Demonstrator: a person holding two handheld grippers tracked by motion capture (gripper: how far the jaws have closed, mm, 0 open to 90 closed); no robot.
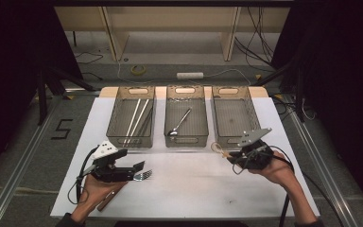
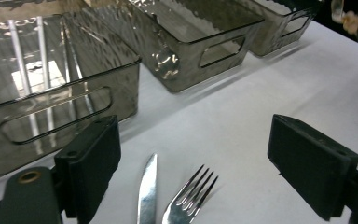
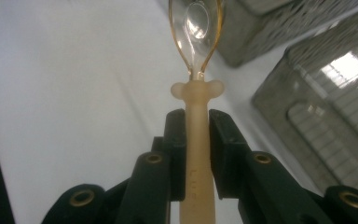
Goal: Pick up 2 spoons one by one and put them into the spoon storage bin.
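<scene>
Three bins (image 1: 185,92) side by side, fork (image 1: 144,176) before leftmost

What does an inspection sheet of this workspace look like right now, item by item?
Surface: white table, bare in the middle.
Job's things: small spoon; fork and knife on the table.
Clutter: three clear bins; chopsticks in the left one, metal spoon in the middle one.
Grippers: right gripper shut on the small spoon; left gripper open over the fork and knife.
Cables: loose on the floor.
Surroundings: wooden frame.

Chopsticks (image 1: 136,118) in left bin (image 1: 131,118); metal spoon (image 1: 179,123) in middle bin (image 1: 185,118)
</scene>
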